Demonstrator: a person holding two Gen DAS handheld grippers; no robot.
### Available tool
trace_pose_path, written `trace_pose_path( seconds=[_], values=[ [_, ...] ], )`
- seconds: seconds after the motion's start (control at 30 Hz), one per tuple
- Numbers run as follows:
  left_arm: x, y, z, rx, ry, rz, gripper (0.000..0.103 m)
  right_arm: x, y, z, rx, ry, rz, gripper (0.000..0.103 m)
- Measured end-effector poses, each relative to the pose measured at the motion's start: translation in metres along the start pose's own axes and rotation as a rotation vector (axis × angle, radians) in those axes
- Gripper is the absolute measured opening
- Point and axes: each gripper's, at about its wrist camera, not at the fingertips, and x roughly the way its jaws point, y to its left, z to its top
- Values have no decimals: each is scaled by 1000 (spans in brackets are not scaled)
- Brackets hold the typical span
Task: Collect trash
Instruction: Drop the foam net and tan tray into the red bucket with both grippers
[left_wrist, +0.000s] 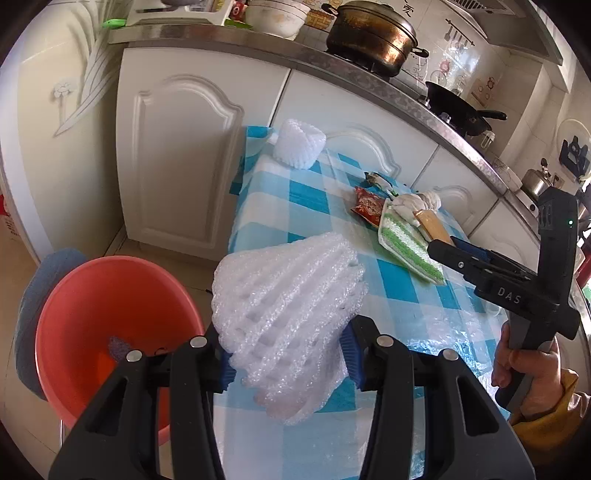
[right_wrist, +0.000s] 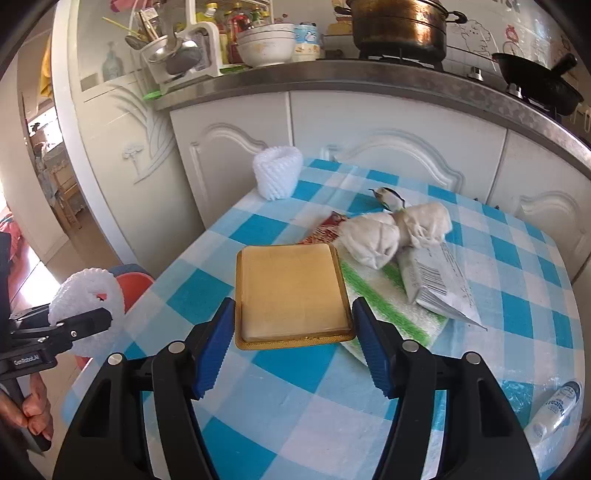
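My left gripper is shut on a white foam net sleeve, held over the table's left edge. Below and to its left on the floor stands an orange-red bucket. My right gripper is shut on a flat golden plastic tray, with a blue pad against each long side. From the right wrist view the left gripper and its foam net show at the far left. A second foam net stands at the table's far corner.
On the blue-checked tablecloth lie crumpled tissues, a red snack wrapper, a green-striped cloth, a torn barcode packet and a small white bottle. White cabinets and a counter with a pot stand behind.
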Motion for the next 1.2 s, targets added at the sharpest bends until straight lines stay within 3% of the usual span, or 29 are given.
trace_pose_path(
  seconds=[0.2,0.5,0.9,1.0,1.07,1.2],
  values=[
    [-19,30,-6,-50,-22,81,49,-1,51,16,-70,-2,125,65],
    [-34,99,-24,-154,-35,245,49,26,155,26,-240,63,294,65],
    [-21,159,-49,-235,15,365,54,93,243,4,-416,215,336,65],
    [-18,170,-53,-251,27,392,70,106,248,0,-421,241,329,68],
    [-19,175,-56,-261,28,393,81,108,245,-2,-404,241,335,80],
    [-28,177,-57,-296,-5,361,88,102,225,3,-301,228,354,87]
  ],
)
